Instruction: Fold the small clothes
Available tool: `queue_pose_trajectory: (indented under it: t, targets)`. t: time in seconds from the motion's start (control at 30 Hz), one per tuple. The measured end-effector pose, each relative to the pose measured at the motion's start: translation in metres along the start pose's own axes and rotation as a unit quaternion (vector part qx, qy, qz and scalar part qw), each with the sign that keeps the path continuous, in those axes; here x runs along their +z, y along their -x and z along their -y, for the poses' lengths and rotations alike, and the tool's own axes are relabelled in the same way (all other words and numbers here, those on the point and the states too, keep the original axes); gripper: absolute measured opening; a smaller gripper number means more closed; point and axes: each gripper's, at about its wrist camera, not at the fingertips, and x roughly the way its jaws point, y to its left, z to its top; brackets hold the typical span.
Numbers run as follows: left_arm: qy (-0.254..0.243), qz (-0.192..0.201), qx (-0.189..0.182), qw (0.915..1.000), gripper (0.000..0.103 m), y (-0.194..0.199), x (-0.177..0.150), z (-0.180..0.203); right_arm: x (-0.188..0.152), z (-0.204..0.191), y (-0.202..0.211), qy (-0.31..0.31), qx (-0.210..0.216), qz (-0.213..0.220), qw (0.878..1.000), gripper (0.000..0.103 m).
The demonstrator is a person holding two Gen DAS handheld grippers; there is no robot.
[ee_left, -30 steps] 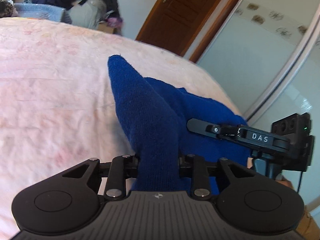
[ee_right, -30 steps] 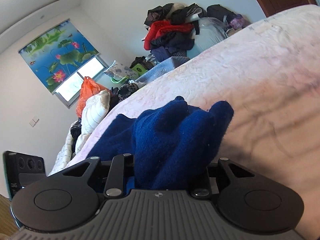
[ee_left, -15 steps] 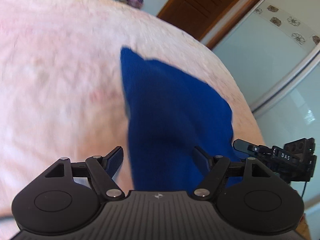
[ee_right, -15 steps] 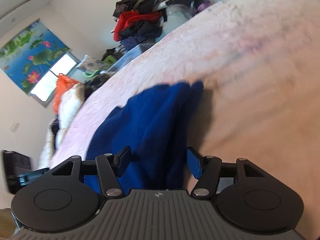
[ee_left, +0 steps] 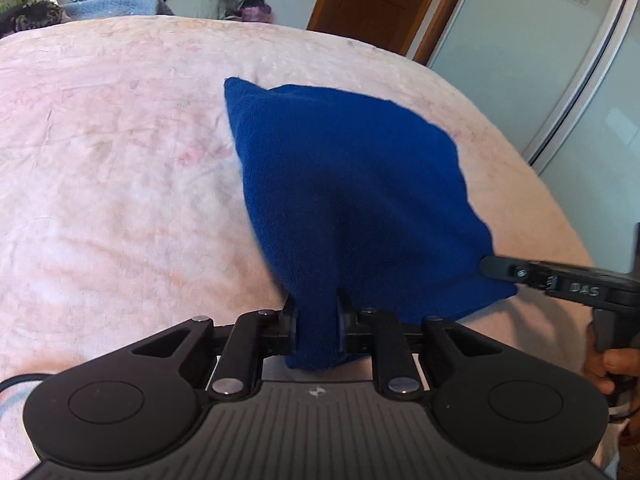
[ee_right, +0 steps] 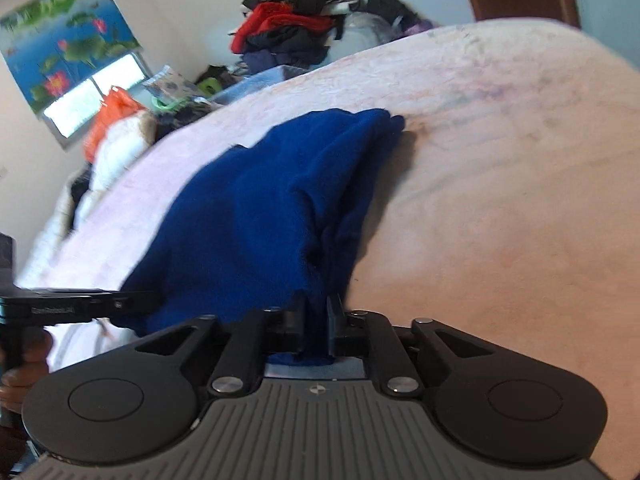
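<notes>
While both sets of fingers close on pinched folds of its near edge, the left gripper (ee_left: 316, 326) and right gripper (ee_right: 317, 326) hold a blue knit garment (ee_left: 348, 192) that trails away across the pink bed (ee_left: 120, 184). Soft, light and limp, it looks likely to sag between grips, so corners and edges seem the best places to hold.

The right tool (ee_right: 317, 322) is closing on bunched blue cloth (ee_right: 276, 208) lying on the pink bedspread (ee_right: 500, 200).
</notes>
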Motion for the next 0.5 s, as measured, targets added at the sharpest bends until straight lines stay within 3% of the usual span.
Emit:
queue_pose_trajectory:
  t: [0.07, 0.13, 0.2, 0.23, 0.33, 0.43, 0.5]
  targets:
    - [-0.007, 0.006, 0.019, 0.9998, 0.025, 0.004, -0.002, 0.006, -0.001, -0.02, 0.011, 0.031, -0.057, 0.039, 0.997, 0.045]
    - [-0.026, 0.013, 0.049, 0.9984, 0.032, 0.005, -0.004, 0.016, -0.004, -0.039, 0.021, 0.059, -0.066, 0.066, 0.994, 0.048]
    - [-0.045, 0.02, 0.083, 0.9953, 0.047, 0.005, -0.007, 0.026, -0.008, -0.056, 0.018, 0.09, -0.037, 0.063, 0.993, 0.069]
    - [-0.054, 0.024, 0.1, 0.9932, 0.051, 0.005, -0.009, 0.03, -0.011, -0.061, 0.012, 0.099, -0.029, 0.056, 0.993, 0.072]
    - [-0.069, 0.035, 0.131, 0.9884, 0.058, 0.007, -0.013, 0.039, -0.02, -0.067, -0.013, 0.119, -0.061, 0.01, 0.991, 0.074]
    - [-0.07, 0.04, 0.148, 0.9857, 0.062, 0.01, -0.017, 0.044, -0.027, -0.077, -0.011, 0.136, -0.105, 0.016, 0.985, 0.081]
    - [-0.074, 0.044, 0.162, 0.983, 0.065, 0.011, -0.02, 0.047, -0.026, -0.082, -0.003, 0.128, -0.107, 0.027, 0.986, 0.083]
